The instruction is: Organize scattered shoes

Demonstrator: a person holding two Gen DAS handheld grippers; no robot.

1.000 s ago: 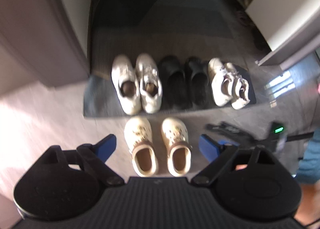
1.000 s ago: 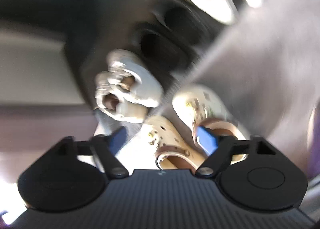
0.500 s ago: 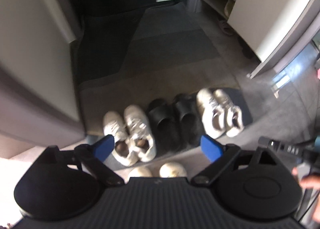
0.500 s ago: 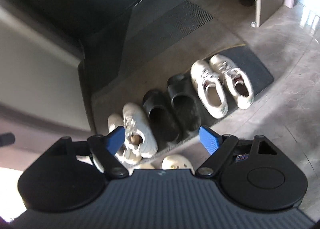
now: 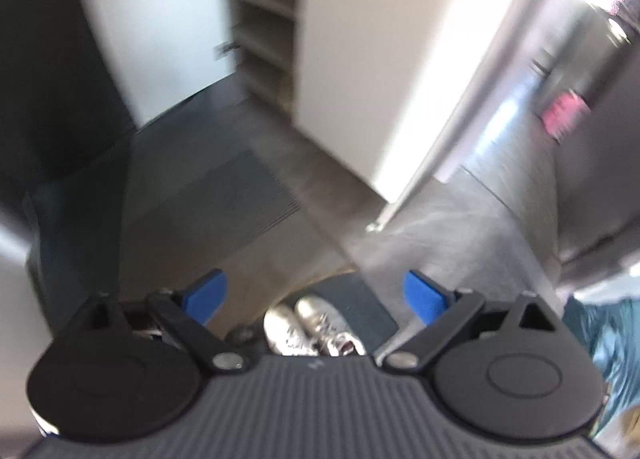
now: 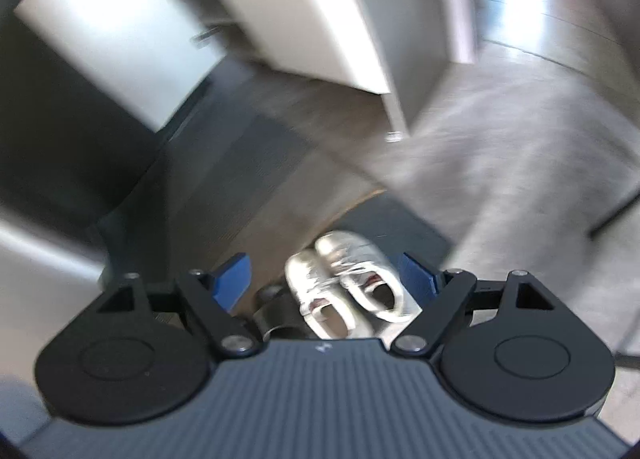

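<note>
hand-held grippers are shown raised above an entryway floor (image 6: 500, 147), both pointed steeply downward. the left hand-held gripper (image 5: 316, 293) is seen with its blue pads spread wide and nothing between them; the right hand-held gripper (image 6: 326, 279) is likewise spread wide and empty. one pair of white sneakers (image 6: 346, 281), two shoes counted, is seen side by side on a dark mat (image 6: 408, 227), framed between the pads but far below them and untouched. just left of the pair, part of one black shoe (image 6: 272, 305) is visible; how many more lie there cannot be told, as the gripper body hides them. one white cabinet (image 5: 360, 59) with open shelves is shown beyond the mat. both views are blurred.
</note>
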